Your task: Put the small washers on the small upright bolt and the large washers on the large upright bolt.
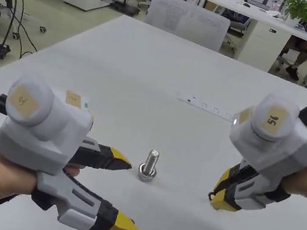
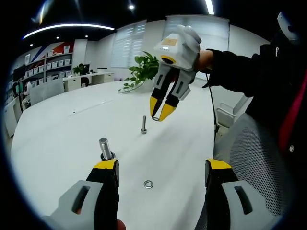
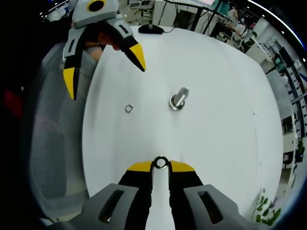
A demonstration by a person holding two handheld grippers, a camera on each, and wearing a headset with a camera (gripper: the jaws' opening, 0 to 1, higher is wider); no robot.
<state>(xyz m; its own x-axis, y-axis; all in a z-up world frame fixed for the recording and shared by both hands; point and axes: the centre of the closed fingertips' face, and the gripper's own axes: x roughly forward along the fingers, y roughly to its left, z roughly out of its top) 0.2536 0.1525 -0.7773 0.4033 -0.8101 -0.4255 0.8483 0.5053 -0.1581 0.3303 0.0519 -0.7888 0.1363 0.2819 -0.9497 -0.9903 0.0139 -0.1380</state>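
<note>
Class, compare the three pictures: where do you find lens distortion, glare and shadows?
Head view: straight lines, even light, faint soft shadow by the large bolt. Left gripper view: fisheye bends the table, ceiling lights glare as streaks. Right gripper view: table edge curves strongly; the washer in the right gripper looks sharp.

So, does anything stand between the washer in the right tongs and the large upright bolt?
Nothing visible. Bare table lies between the washer and large bolt; the loose washer and left tongs sit off to one side.

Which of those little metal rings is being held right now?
The washer pinched at the tips of the right gripper; the other washer lies loose on the table.
</note>
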